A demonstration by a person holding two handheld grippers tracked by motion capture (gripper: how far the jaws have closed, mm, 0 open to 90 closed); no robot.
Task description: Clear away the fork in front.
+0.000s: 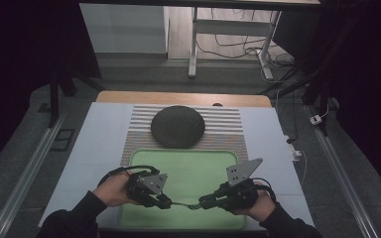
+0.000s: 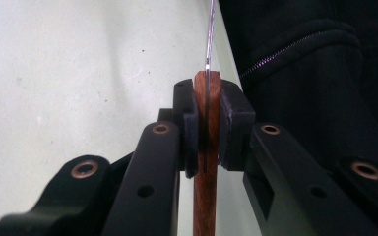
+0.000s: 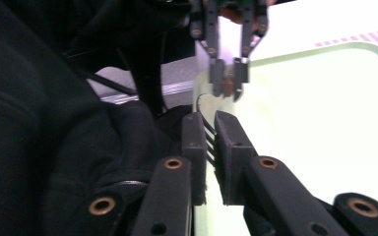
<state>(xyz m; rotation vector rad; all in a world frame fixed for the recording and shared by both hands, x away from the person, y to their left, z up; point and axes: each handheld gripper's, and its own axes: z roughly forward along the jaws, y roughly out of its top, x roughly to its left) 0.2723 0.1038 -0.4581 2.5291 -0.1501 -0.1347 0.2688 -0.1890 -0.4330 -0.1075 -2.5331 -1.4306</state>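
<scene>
1. In the left gripper view, the left gripper (image 2: 207, 125) has its jaws clamped on a wooden handle (image 2: 205, 196), seen edge-on and standing upright between the pads, with a thin metal stem (image 2: 209, 34) running on from its top.
2. In the right gripper view, the right gripper (image 3: 209, 147) has its jaws closed on the tines of a fork (image 3: 207, 129), a narrow gap between the pads with the prongs in it.
3. The same view shows the left gripper (image 3: 229, 78) farther off, gripping the brown handle end, so the two grippers hold one fork by its opposite ends.
4. From the high view, the fork (image 1: 184, 204) spans the short gap between the left gripper (image 1: 166, 202) and the right gripper (image 1: 202, 203), roughly level, above the near part of a pale green tray (image 1: 188, 168).
5. The left hand (image 1: 113, 189) and right hand (image 1: 258, 204) come in from the bottom edge in dark sleeves.
6. The tray lies on the white surface (image 1: 96, 144), its far edge over a striped mat (image 1: 228, 124).
7. A dark round domed object (image 1: 177, 126) rests on the mat beyond the tray, well apart from both grippers.
</scene>
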